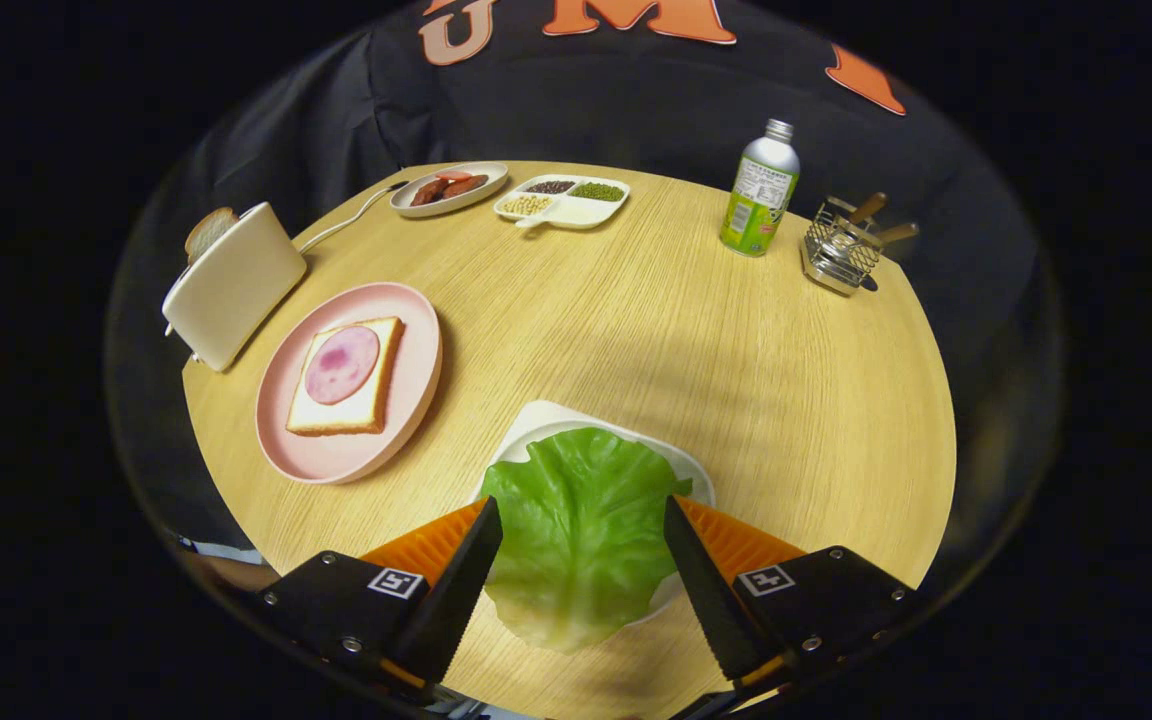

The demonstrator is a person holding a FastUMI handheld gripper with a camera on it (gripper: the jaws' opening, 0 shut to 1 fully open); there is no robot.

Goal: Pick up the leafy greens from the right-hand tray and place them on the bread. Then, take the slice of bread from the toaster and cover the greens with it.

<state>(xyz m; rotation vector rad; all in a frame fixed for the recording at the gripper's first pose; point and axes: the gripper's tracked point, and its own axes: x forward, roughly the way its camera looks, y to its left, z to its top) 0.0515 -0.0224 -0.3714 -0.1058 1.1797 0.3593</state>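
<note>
Green and ruffled, the soft lettuce leaf lies on a shallow white tray right between our fingers, its near edge hanging over the tray's lip. Our gripper is spread wide, one finger on each side of the leaf, neither one clearly pressing on it yet.

We judge the pick is the step in hand. To do it well, we should lower until the tips bracket the leaf's thicker middle, then close gently so the leaf folds up between the pads and the tray stays put.

We hold the gripper tilted downward over the round pale wooden table, pointing toward twelve o'clock.

At about ten o'clock, well apart from the leaf, sits a round pink plate bearing a square bread slice topped with a pink ham round. Beyond it, a cream toaster holds the second browned slice upright in its slot.
</note>
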